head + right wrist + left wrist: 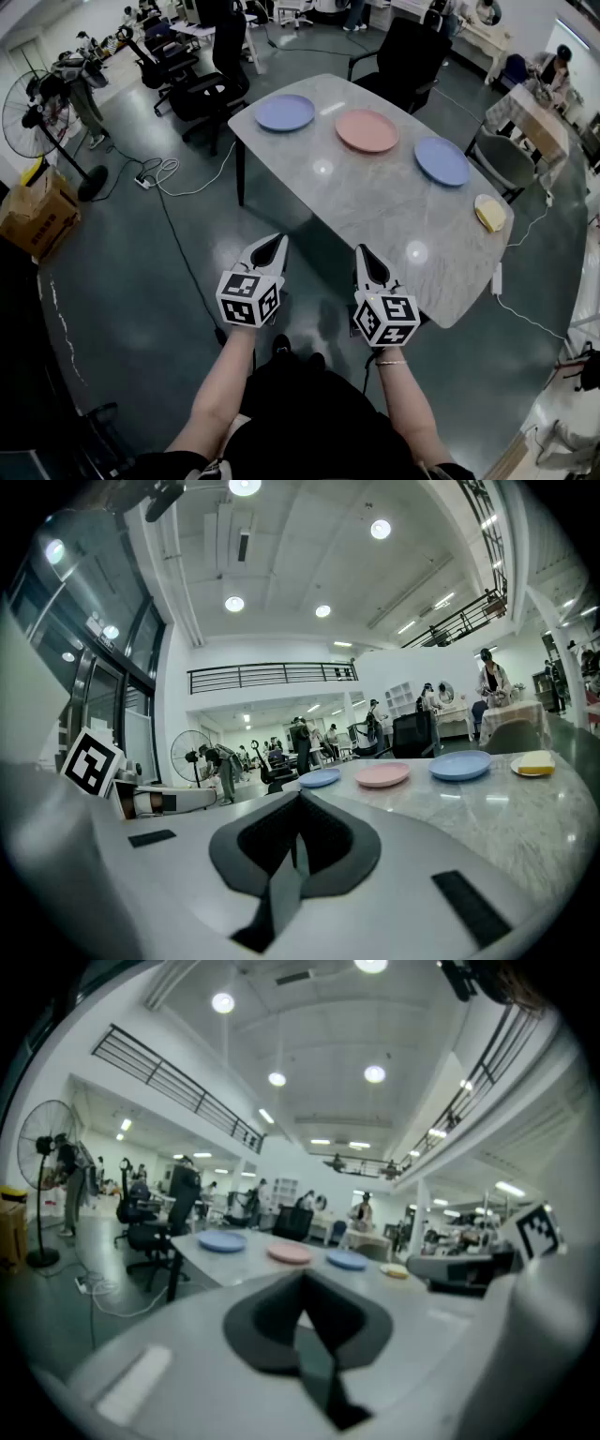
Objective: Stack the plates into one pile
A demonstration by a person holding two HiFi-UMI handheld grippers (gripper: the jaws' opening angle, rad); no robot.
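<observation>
Three plates lie in a row on the grey marble table point(375, 202): a blue plate point(285, 112) at the far left, a pink plate point(367, 130) in the middle and a second blue plate point(442, 160) to its right. A small yellow plate point(489, 213) sits near the table's right edge. My left gripper point(273, 243) hangs shut and empty off the table's near left side. Over the near edge my right gripper point(364, 254) is shut too, holding nothing. The right gripper view shows all the plates, with the pink plate point(382, 774) centred, far ahead of the jaws.
Black office chairs point(208, 89) stand beyond the table's far left corner and another chair point(405, 56) behind it. A standing fan point(37, 122) and a cardboard box point(36, 214) are on the left floor. Cables point(169, 178) trail across the floor. People sit at desks in the background.
</observation>
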